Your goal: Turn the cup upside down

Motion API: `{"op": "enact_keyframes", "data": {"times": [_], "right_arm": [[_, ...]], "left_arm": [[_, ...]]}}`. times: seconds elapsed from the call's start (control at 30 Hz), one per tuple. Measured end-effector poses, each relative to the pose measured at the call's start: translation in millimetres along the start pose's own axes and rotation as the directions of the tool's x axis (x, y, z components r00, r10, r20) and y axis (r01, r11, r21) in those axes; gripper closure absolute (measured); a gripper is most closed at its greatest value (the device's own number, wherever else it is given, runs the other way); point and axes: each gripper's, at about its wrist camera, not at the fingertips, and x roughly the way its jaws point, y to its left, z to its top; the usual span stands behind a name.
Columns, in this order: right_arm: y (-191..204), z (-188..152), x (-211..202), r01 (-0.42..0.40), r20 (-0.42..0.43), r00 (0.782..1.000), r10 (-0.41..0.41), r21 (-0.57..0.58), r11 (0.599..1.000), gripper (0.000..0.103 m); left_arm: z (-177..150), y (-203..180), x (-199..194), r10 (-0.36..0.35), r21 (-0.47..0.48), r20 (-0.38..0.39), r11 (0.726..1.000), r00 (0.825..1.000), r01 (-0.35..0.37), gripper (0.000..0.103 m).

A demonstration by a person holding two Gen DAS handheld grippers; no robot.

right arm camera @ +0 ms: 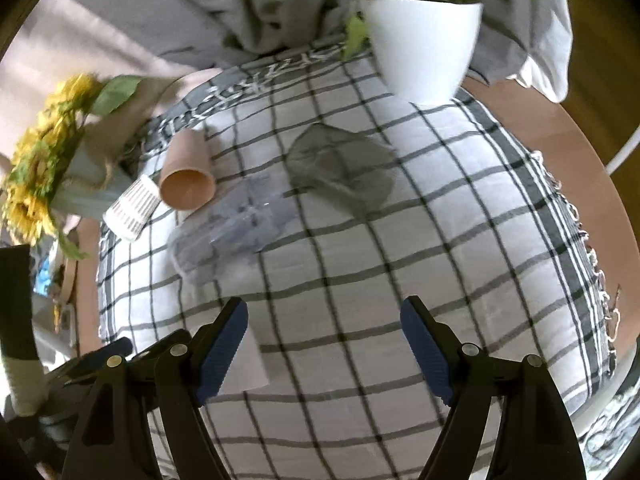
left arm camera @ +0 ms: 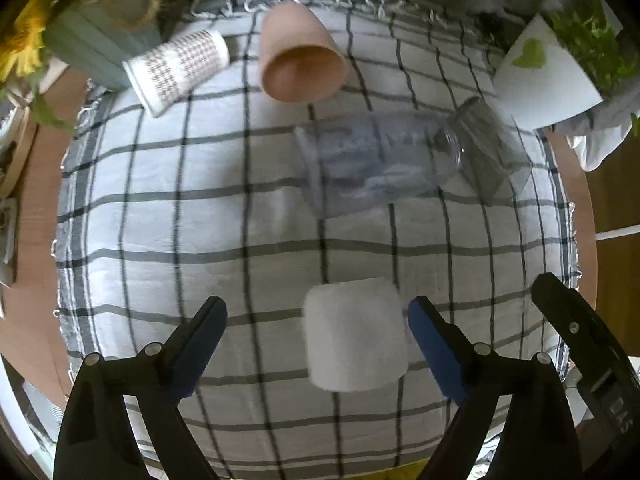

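We see a round wooden table (left arm camera: pixel 38 240) covered by a white cloth with dark checks (left arm camera: pixel 192 240), whose fringed edges stop short of the table's rim, so a band of bare wood shows along both sides. Our left gripper (left arm camera: pixel 318 338) hangs with its jaws spread wide and grips nothing; a white cup (left arm camera: pixel 356 334) stands between its blue pads, apart from both, near the cloth's near edge. Our right gripper (right arm camera: pixel 324 346) is likewise wide open and empty above bare cloth, with the white cup (right arm camera: pixel 244 364) just beside its left finger. The middle of the cloth lies free. Toward the far edge a tan cup (left arm camera: pixel 298 60) and a white patterned cup (left arm camera: pixel 178 66) lie on their sides, and a clear glass (left arm camera: pixel 376 164) lies on its side touching a grey tinted glass (left arm camera: pixel 490 148). A white plant pot (right arm camera: pixel 424 44) stands at the far right edge, sunflowers (right arm camera: pixel 40 168) at the far left, and rumpled grey fabric (right arm camera: pixel 160 12) lies behind the table.
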Motion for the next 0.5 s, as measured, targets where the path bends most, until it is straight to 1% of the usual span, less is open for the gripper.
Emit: {"op": "enact_keyframes", "data": {"times": [0.1,0.17,0.23,0.3,0.4,0.43,0.5], "right_arm": [[-15,3,2,0.011,-0.002,1.000,-0.011,0.024,1.000,0.024],[-22,4,4,0.014,-0.007,1.000,-0.014,0.038,0.999,0.024],[-29,5,6,0.012,-0.014,1.000,-0.011,0.048,0.999,0.024],[-32,7,8,0.013,-0.020,1.000,-0.012,0.048,0.999,0.024],[-35,8,10,0.018,-0.024,1.000,-0.017,0.044,0.999,0.024],[-37,8,11,0.019,-0.025,1.000,-0.018,0.041,0.999,0.024],[-38,9,12,0.020,-0.031,0.999,-0.019,0.036,0.999,0.024]], "left_arm": [[4,-8,10,-0.005,0.005,-0.027,1.000,1.000,0.005,0.011],[8,-11,19,-0.012,-0.010,-0.056,1.000,0.998,0.012,0.012],[10,-13,27,-0.020,-0.023,-0.079,1.000,0.997,0.019,0.019],[12,-15,34,-0.023,-0.034,-0.103,0.999,0.994,0.019,0.023],[12,-16,41,-0.027,-0.050,-0.119,0.999,0.992,0.021,0.026],[12,-16,43,-0.026,-0.053,-0.123,0.998,0.992,0.020,0.030],[12,-16,45,-0.020,-0.060,-0.129,0.998,0.991,0.012,0.036]]}}
